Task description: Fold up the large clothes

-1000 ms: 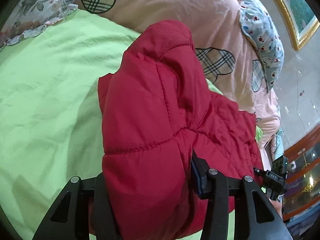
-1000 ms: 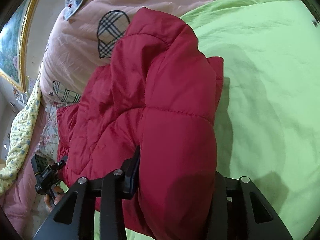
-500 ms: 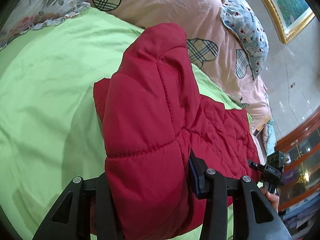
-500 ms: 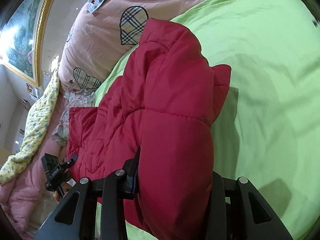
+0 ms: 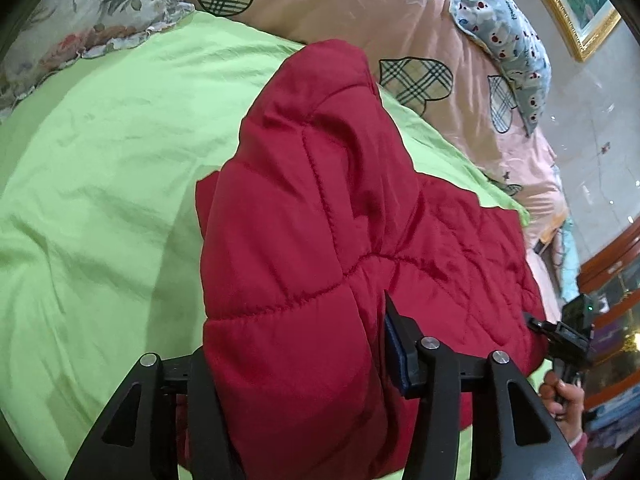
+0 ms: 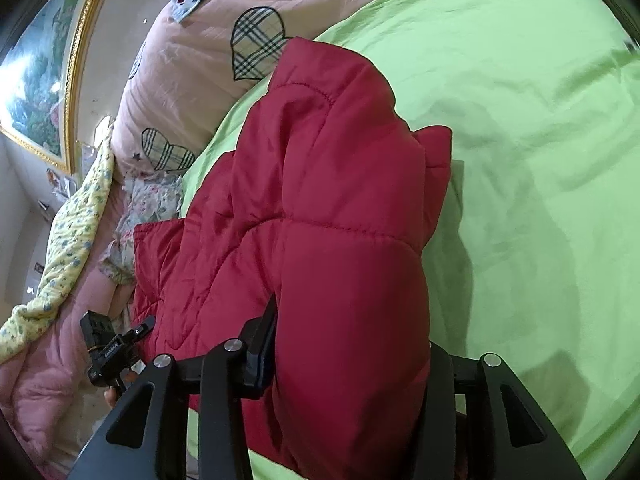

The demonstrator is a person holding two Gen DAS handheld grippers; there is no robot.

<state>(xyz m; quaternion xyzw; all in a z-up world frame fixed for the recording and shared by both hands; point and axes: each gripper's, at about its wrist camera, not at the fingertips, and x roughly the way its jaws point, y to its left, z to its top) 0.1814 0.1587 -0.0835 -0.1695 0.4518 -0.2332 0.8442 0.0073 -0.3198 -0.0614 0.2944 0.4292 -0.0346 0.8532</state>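
We see a green bed sheet (image 5: 100,184) filling the frame, pink quilt (image 5: 360,8) along the top. A red padded jacket (image 5: 320,240) lies centre frame, bunched. Our left hand-held gripper (image 5: 296,364) and right hand-held gripper (image 6: 352,344) each clamp its puffy edge at the bottom.

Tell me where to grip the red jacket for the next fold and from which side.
Grip the red jacket at its near folded edge, coming in level from the near side of the green sheet. That edge is thick and rounded, and bulges between both grippers' jaws; the far part lies flat.
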